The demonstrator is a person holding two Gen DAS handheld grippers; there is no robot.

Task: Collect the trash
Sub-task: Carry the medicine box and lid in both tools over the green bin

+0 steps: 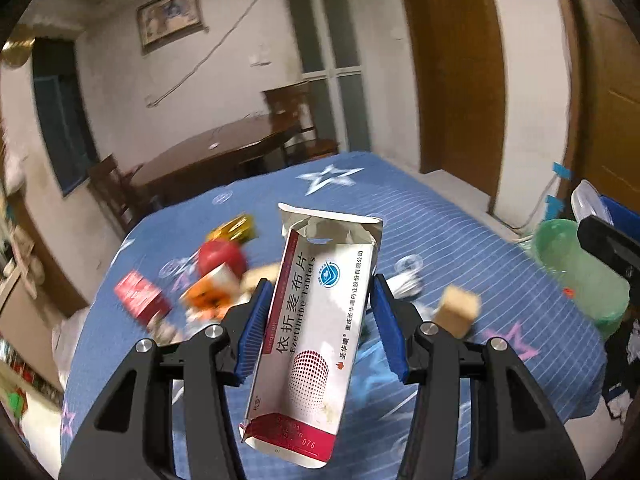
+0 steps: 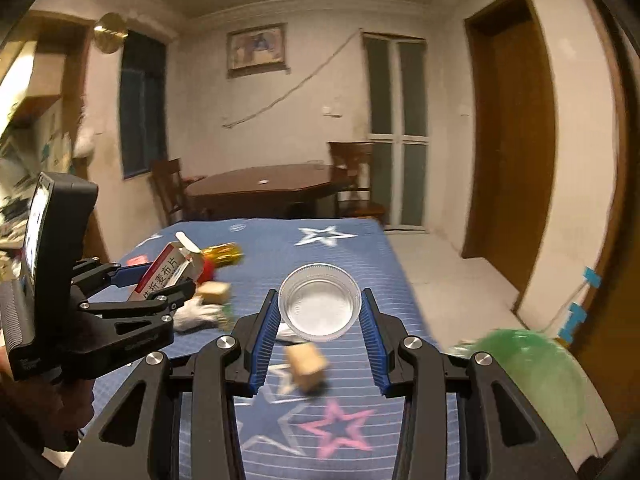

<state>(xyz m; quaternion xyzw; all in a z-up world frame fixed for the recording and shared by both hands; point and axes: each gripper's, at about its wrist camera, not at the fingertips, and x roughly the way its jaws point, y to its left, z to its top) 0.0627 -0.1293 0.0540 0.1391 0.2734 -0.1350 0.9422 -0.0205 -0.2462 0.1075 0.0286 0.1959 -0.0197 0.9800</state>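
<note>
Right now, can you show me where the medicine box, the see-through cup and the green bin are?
medicine box (image 1: 316,320): left wrist view, middle of its white printed front.
clear plastic cup (image 2: 320,306): right wrist view, inside of its round bottom.
green bin (image 2: 536,376): right wrist view, its green bag lining.

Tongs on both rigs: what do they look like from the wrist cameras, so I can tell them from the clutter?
Both the left tongs and right tongs are matte black skeletal frames with triangular cut-outs, round silver bolt heads and ribbed blue pads. The right wrist view shows a boxy black body with a small lit screen behind the left tongs.
</note>
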